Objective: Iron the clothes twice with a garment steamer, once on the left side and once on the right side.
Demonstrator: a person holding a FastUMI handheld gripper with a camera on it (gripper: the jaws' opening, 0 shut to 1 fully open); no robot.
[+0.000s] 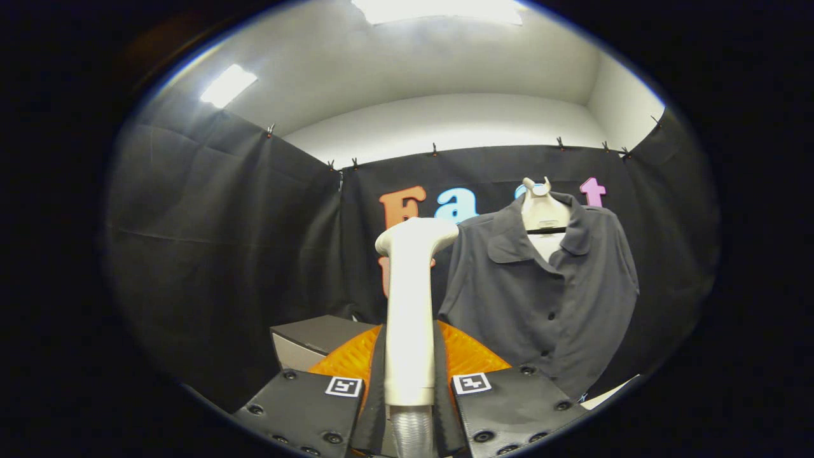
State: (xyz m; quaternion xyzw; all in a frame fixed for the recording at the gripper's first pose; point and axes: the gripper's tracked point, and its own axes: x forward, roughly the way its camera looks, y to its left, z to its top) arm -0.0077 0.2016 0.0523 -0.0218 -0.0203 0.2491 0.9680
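Note:
A white garment steamer (pixel 410 305) stands upright between my fingers, its handle pressed from both sides and its head turned right toward the shirt. My gripper (pixel 410 381) is shut on the steamer's handle; a ribbed hose leaves the handle's lower end. Beyond and to the right of the steamer hangs a dark grey button-up shirt (pixel 547 299) on a white mannequin neck (pixel 542 213). The steamer head sits just left of the shirt's left shoulder, apart from the cloth.
A grey box (pixel 315 340) stands low, left of the steamer. Black cloth walls close the booth behind and to both sides. A pale surface edge (pixel 610 391) shows below the shirt's hem at the right.

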